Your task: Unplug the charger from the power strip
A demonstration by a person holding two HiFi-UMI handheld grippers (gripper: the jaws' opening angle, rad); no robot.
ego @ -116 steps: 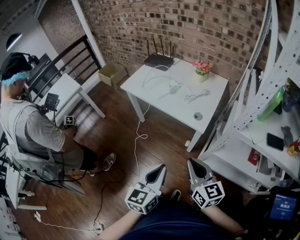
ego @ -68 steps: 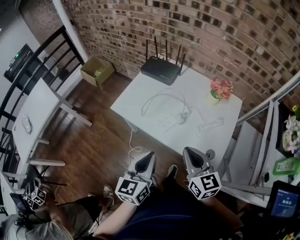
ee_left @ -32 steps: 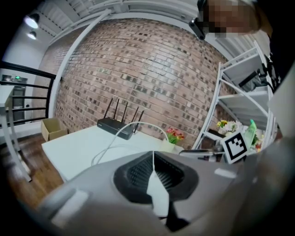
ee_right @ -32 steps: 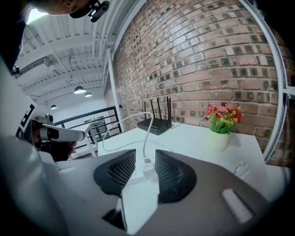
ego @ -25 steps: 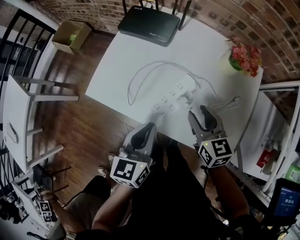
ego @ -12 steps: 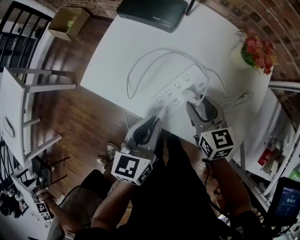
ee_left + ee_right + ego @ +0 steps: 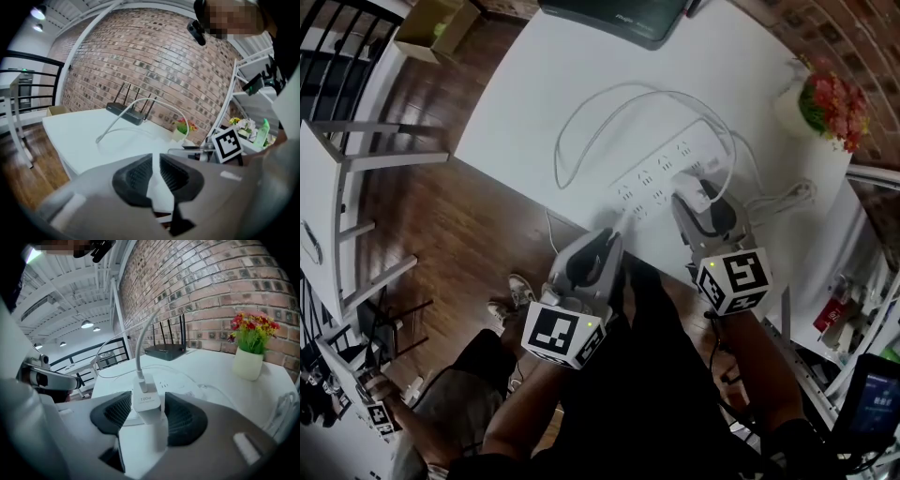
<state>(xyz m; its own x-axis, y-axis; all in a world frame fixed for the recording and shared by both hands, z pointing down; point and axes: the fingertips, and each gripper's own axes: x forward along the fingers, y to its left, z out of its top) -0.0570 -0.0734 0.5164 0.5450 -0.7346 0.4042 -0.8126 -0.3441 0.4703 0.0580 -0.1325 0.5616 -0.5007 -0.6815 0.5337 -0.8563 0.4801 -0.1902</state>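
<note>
A white power strip (image 7: 661, 173) lies on the white table (image 7: 544, 84), and a white charger (image 7: 694, 190) stands plugged into its near end. The charger's white cable (image 7: 581, 122) loops over the table. My right gripper (image 7: 703, 202) is open around the charger (image 7: 143, 389). In the right gripper view (image 7: 148, 404) a thin gap shows at each pad, and these jaws have just been opening. My left gripper (image 7: 605, 246) hovers at the table's near edge, left of the strip. In its own view (image 7: 155, 161) its jaws have just been opening to a narrow gap with nothing between them.
A black router (image 7: 623, 14) sits at the table's far edge. A pot of flowers (image 7: 834, 103) stands at the far right corner, with a coiled white cable (image 7: 787, 197) near it. Wooden floor and a second white table (image 7: 337, 178) lie to the left.
The view has closed in on the table. Both grippers have come down and forward. The right one now straddles the charger, and the left one is at the table's near edge.
</note>
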